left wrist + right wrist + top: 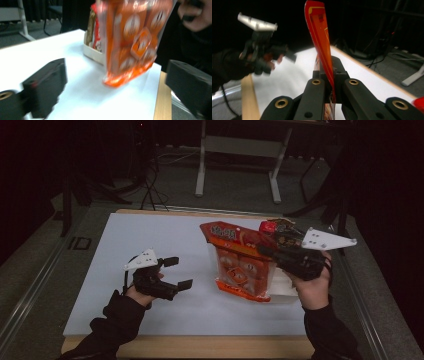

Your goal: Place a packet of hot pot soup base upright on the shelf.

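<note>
An orange snack bag point(242, 265) printed with round biscuits hangs upright, its bottom edge just above the white table sheet point(150, 235). My right gripper point(266, 251) is shut on the bag's upper right edge; the right gripper view shows both jaws pinching the thin red seam point(329, 75). My left gripper point(178, 273) stands open to the left of the bag, apart from it, with nothing between its fingers. In the left gripper view the bag point(132, 37) hangs ahead of the spread jaws. The right gripper view has the left gripper point(278, 62) blurred at the left.
A shallow white box point(93, 53) with red packets point(96, 37) stands on the sheet behind the bag, near the right edge; a red packet point(270, 226) shows above the right gripper. The wooden table edge point(200, 347) runs along the front. A metal stand point(240, 145) is beyond the table.
</note>
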Tool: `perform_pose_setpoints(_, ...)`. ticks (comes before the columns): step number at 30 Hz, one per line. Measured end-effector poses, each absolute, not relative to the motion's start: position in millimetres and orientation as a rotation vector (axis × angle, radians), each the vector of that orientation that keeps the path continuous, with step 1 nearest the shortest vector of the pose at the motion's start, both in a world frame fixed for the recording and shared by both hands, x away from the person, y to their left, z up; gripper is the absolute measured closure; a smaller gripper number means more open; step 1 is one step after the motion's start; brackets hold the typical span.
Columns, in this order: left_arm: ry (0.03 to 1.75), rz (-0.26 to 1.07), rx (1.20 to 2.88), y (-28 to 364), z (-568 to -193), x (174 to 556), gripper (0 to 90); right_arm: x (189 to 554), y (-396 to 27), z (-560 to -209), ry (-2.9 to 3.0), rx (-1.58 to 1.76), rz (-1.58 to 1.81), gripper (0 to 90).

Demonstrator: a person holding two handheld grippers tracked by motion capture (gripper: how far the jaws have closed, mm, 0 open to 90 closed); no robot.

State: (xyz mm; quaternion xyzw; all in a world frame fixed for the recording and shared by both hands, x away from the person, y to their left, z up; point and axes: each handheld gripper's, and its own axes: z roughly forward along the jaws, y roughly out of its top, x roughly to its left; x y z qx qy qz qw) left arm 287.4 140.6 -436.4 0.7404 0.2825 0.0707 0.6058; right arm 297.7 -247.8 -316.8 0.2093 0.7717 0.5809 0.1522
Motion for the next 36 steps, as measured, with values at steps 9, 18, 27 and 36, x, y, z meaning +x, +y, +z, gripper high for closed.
perform_pose_setpoints(9, 0.711, 0.095, 1.701, 148.0, -451.2, 282.4, 0.0, 302.1, -275.1, -284.5, 2.100, 0.634, 1.680, 90.0)
perform_pose_setpoints(18, 0.734, 0.118, 1.753, 155.4, -466.9, 274.2, 0.0, 311.2, -309.5, -279.9, 2.042, 0.741, 1.618, 90.0)
perform_pose_setpoints(27, 0.771, 0.105, 1.751, 160.9, -482.0, 269.7, 0.0, 322.0, -332.0, -298.3, 2.032, 0.839, 1.605, 90.0)
perform_pose_setpoints(36, 0.769, 0.099, 1.748, 161.3, -487.4, 269.8, 0.0, 337.6, -332.8, -320.2, 2.065, 0.903, 1.585, 90.0)
